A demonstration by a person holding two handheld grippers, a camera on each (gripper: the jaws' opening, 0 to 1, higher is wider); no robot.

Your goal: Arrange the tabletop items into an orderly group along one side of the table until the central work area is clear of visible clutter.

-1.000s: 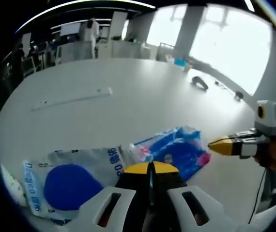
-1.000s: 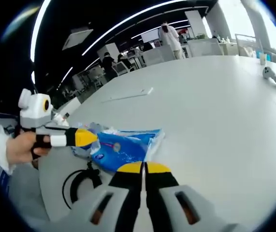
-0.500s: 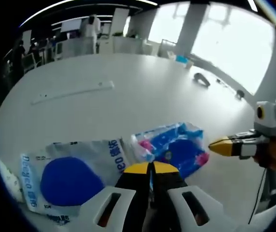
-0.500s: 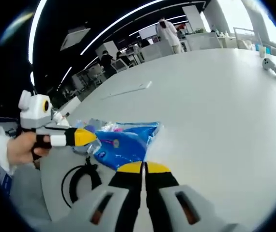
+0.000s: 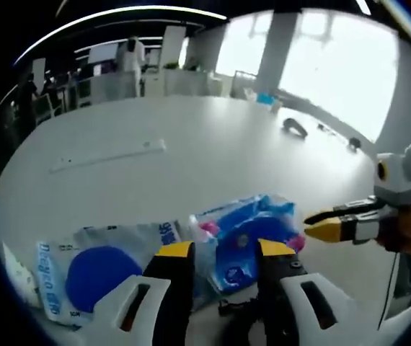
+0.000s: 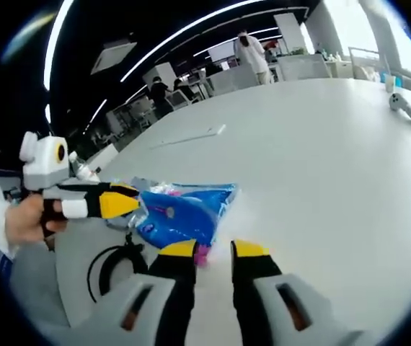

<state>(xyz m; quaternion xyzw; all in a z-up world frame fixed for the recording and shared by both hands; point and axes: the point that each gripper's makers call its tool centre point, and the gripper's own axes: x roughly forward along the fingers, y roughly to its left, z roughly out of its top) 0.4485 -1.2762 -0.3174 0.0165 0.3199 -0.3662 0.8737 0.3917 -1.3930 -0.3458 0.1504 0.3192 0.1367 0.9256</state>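
A blue plastic packet (image 5: 247, 232) with pink spots lies on the white table (image 5: 213, 158) near its edge. My left gripper (image 5: 226, 249) is open, its yellow-tipped jaws standing either side of the packet's near end. Left of it lies a clear bag with a blue disc (image 5: 96, 272) inside. My right gripper (image 5: 326, 225) comes in from the right, its tips just beside the packet. In the right gripper view, my right gripper (image 6: 214, 249) is open just short of the blue packet (image 6: 180, 214), and the left gripper (image 6: 121, 200) sits at the packet's left edge.
A long white strip (image 5: 110, 153) lies further out on the table, and a dark controller (image 5: 297, 127) rests near the far edge. A black cable loop (image 6: 104, 272) lies by the near edge. People in white coats stand among desks (image 6: 252, 52) behind.
Both grippers have gone from shut to open. The left jaws now straddle the near end of the blue packet, which has hardly shifted.
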